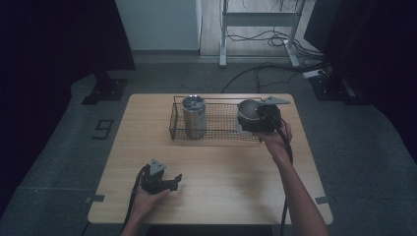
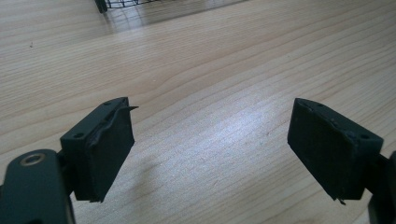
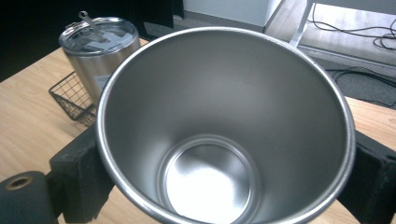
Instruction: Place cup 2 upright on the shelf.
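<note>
Two steel tumblers: my right gripper (image 1: pixel 256 118) pinches the open one (image 3: pixel 224 126) over the wire basket's (image 1: pixel 221 123) three-o'clock end, likely lowering next; left gripper (image 2: pixel 210 149) spread, idle.

Wooden table (image 1: pixel 216 167), light grain, on grey carpet floor (image 1: pixel 59 147). Beyond table's far edge: white metal frame legs (image 1: pixel 258 19), with black cables (image 1: pixel 255 73) looping over the floor. Far-left of table: black stand base (image 1: pixel 104 91). Left of table: dark floor marking (image 1: pixel 103 129).

Black claw (image 1: pixel 174 181) with grey plate; black cable; bare forearms
</note>
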Tool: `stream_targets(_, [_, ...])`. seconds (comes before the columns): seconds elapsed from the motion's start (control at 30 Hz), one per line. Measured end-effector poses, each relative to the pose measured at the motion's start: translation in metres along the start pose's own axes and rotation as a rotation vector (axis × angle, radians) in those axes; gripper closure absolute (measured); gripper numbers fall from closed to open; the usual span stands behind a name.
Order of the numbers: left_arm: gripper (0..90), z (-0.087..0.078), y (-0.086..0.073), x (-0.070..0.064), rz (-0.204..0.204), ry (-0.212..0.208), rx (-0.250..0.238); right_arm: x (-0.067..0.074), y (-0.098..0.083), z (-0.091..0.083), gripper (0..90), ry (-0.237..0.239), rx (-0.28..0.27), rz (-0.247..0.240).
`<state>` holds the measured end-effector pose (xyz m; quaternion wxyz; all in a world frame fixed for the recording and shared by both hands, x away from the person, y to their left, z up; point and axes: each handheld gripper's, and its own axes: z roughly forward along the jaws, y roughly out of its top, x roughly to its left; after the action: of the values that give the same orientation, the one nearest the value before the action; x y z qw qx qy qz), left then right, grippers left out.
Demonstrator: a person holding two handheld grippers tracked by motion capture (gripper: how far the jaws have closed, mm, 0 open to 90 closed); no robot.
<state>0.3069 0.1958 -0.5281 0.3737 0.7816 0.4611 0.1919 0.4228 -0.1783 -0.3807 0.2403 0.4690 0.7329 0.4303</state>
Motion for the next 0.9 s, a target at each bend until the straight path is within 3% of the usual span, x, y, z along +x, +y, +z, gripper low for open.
stream_targets(0.6, [14.7, 0.0, 0.0, 0.0, 0.001, 0.004, -0.006, -0.012, 0.015, 0.011, 7.5, 0.001, -0.004, 0.008])
stream_targets(0.9, [14.7, -0.001, -0.001, 0.003, -0.007, 0.005, -0.01, -0.014, 0.028, 0.026, 7.5, -0.013, 0.016, -0.006])
